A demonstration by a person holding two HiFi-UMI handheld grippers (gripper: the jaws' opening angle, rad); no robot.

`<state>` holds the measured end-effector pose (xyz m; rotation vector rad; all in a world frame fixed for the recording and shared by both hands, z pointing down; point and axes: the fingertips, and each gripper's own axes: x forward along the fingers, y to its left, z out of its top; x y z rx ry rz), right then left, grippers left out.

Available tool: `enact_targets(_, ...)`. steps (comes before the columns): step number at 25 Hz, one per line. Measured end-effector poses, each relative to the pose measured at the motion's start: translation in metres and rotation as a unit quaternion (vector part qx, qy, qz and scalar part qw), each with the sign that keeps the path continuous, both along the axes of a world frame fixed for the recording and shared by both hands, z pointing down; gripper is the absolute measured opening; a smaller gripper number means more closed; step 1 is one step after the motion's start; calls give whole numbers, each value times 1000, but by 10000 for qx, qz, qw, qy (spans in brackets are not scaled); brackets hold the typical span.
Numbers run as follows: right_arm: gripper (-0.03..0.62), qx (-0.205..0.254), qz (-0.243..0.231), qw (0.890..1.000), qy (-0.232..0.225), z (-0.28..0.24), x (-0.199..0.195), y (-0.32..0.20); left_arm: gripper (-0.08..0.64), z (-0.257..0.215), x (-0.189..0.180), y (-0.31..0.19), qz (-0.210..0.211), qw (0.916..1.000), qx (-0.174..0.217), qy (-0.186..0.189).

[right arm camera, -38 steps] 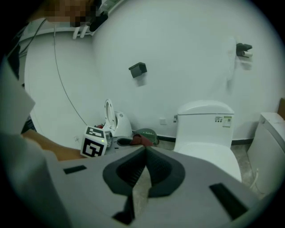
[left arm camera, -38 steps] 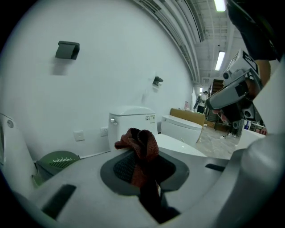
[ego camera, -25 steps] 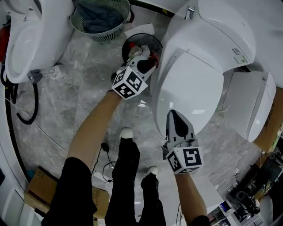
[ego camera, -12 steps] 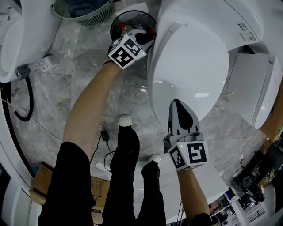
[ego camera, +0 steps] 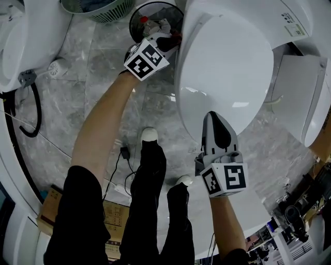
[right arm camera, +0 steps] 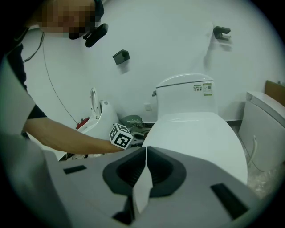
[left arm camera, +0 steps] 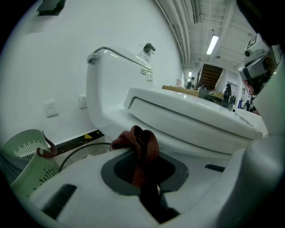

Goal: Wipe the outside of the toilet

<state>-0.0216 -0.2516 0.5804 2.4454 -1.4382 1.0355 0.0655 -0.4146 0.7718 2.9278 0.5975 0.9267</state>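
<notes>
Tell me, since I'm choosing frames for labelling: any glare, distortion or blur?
Head view: sharp, with glare patches on the toilet lid. Left gripper view: heavy fisheye bending, dark corners, the near red cloth slightly soft. Right gripper view: same fisheye bending and dark corners.

Floor: grey marble tile. Standing on it: toilet, second toilet at left, black wire bin just beside a green basket. Also a small white round fitting, black hose, cardboard box, black cable, person's white shoes.
</notes>
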Motion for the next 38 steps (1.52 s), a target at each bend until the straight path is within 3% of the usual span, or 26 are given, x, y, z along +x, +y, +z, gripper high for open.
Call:
enact_targets(22,-2,172,-40,9998,-114,-10,-46,61,52,1,-82,68,-392,9991,32,-132)
enact_targets(38,-2,113,38,9999,-121,-16,-93,140,52,3,-156,155,-499,9983,22,-304)
